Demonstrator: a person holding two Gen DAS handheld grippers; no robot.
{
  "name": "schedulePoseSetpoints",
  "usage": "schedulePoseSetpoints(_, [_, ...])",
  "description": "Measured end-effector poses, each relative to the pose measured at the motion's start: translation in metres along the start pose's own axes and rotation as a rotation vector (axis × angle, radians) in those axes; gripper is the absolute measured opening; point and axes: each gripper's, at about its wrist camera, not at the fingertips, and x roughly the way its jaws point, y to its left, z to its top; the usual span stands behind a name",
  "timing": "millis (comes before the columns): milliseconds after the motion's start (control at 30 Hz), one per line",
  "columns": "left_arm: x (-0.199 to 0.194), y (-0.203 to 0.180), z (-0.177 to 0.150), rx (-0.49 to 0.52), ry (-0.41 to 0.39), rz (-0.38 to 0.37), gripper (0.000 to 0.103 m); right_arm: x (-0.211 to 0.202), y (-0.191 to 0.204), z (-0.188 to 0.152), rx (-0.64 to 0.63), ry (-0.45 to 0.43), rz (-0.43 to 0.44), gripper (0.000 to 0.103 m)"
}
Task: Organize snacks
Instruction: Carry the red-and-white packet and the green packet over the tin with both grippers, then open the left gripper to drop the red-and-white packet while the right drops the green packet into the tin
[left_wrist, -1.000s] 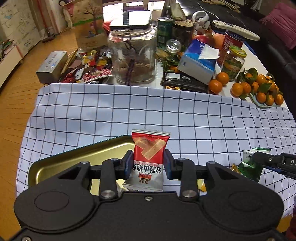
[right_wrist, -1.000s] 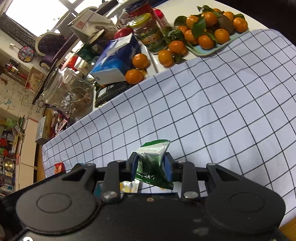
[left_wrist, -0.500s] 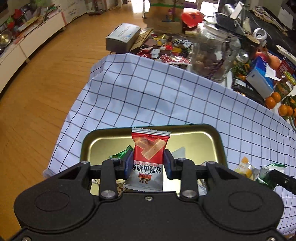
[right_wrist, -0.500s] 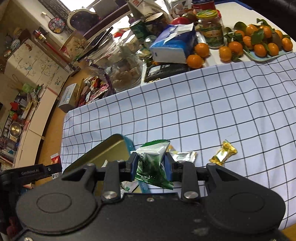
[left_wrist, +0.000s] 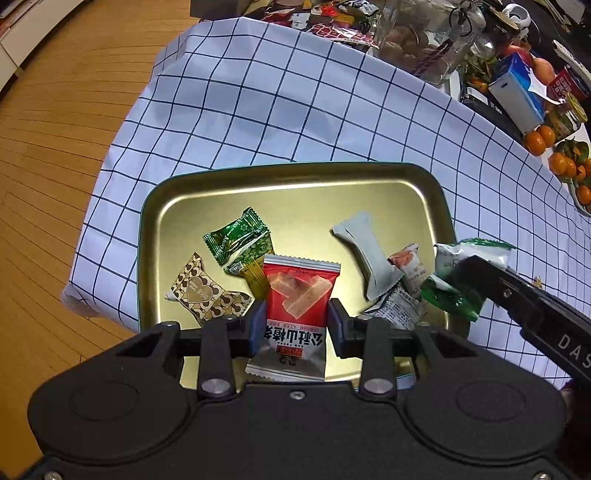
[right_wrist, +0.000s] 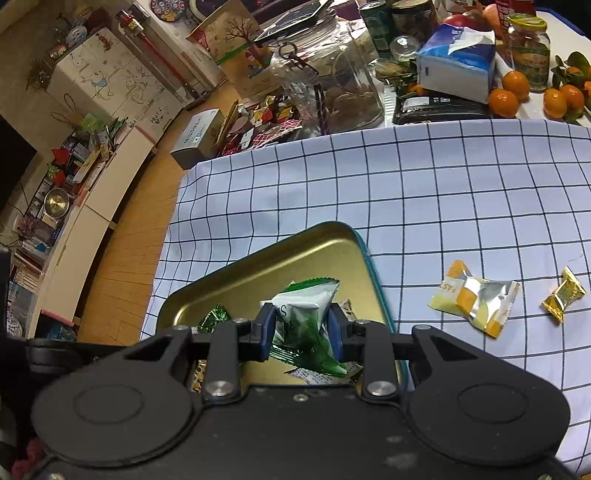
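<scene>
Left gripper (left_wrist: 295, 325), jaws just opening, loosely flanks a red packet (left_wrist: 297, 299) above the tray (left_wrist: 295, 173). Right gripper (right_wrist: 301, 332) clamps a green packet (right_wrist: 303, 314), its lower end hidden.

The tray (left_wrist: 295, 181) sits on the checked cloth (left_wrist: 280, 103) at lower centre, several wrapped snacks (left_wrist: 236, 240) in it; two packets (right_wrist: 476, 299) lie on the cloth right of it.

Both wrist cameras are looking steeply down from close above, sharing the gold tray (left_wrist: 295, 177) (right_wrist: 325, 236) on the table.
</scene>
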Motion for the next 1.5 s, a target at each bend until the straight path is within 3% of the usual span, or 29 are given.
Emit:
schedulePoseSetpoints(300, [-0.004, 0.014, 0.006, -0.069, -0.010, -0.043, 0.045, 0.008, 0.032, 0.000, -0.133, -0.100, 0.009, 0.035])
schedulePoseSetpoints(500, [-0.003, 0.014, 0.005, -0.067, -0.006, -0.040, 0.045, 0.006, 0.038, -0.004, -0.179, -0.107, 0.013, 0.036])
schedulePoseSetpoints(900, [-0.002, 0.002, 0.004, -0.032, -0.010, 0.010, 0.045, 0.011, 0.009, 0.003, -0.045, -0.014, -0.027, 0.039])
schedulePoseSetpoints(1233, [0.000, -0.004, 0.005, -0.035, -0.025, 0.082, 0.045, 0.013, 0.006, -0.002, -0.064, 0.017, -0.072, 0.039])
schedulePoseSetpoints(1500, [0.002, -0.026, 0.006, -0.008, -0.023, 0.083, 0.045, 0.004, -0.014, 0.002, -0.052, 0.015, -0.128, 0.041])
